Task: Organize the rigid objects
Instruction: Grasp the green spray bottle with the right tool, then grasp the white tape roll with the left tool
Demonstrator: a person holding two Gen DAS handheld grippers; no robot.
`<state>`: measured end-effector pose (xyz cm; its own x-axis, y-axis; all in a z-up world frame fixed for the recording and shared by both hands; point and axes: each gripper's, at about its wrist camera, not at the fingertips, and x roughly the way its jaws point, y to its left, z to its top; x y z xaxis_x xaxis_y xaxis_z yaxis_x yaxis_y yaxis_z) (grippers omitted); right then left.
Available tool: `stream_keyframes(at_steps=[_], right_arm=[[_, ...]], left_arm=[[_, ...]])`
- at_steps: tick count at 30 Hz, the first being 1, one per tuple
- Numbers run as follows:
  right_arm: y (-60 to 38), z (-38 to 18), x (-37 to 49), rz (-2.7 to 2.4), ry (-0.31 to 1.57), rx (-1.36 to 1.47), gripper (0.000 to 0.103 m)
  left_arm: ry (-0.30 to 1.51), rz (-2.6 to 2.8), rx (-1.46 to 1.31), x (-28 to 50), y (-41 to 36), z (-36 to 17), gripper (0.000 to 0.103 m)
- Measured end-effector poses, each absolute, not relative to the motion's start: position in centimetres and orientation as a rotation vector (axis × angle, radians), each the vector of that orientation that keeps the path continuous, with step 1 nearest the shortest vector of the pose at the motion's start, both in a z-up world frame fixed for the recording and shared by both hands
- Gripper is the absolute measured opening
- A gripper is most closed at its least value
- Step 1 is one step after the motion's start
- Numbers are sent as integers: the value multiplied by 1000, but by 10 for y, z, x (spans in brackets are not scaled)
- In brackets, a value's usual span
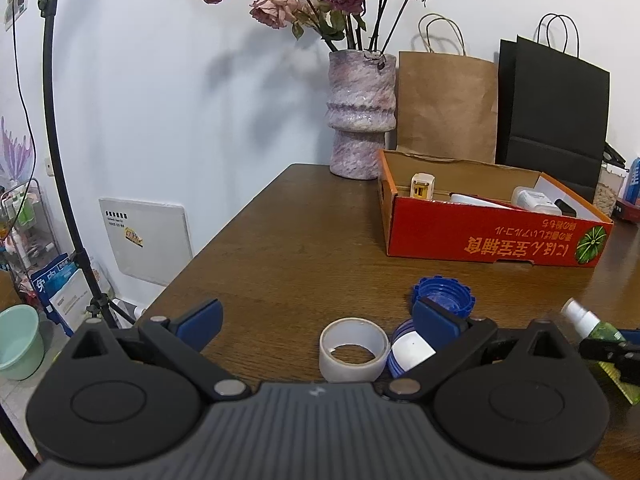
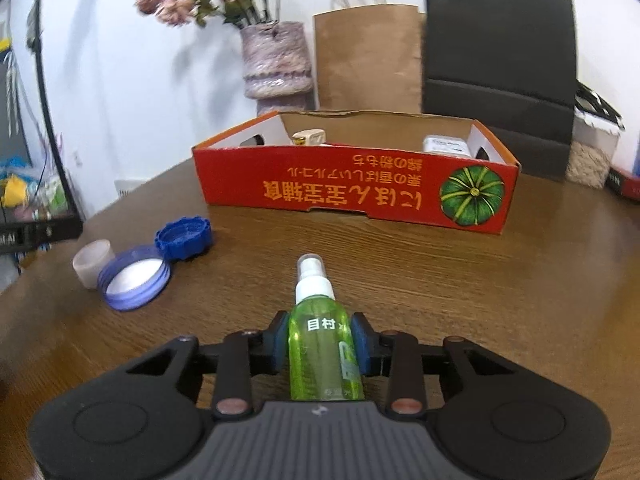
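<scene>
Our right gripper point(image 2: 320, 350) has its jaws clamped on the green spray bottle point(image 2: 322, 344) just above the worktop point(image 2: 440, 280). Our left gripper point(image 1: 316, 322) holds its jaws wide over the tape roll point(image 1: 354, 350); beyond sits the red box point(image 2: 356, 188).

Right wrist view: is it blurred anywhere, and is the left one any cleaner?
Right wrist view: flowers and far-left clutter smeared, green spray bottle in the right gripper sharp. Left wrist view: crisp overall, flower shadows soft on the wall, only the bottle's nozzle blurred. Fisheye bends both tables' edges.
</scene>
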<state>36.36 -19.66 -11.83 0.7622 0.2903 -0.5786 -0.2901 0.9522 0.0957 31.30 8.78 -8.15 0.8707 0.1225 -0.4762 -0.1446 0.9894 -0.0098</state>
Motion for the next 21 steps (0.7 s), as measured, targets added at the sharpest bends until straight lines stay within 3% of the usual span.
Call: stream_keyframes(at_steps=[21], right_arm=[[-215, -120, 365, 238, 624, 130, 31]], left_arm=[[643, 113, -18, 325, 95, -99, 103]])
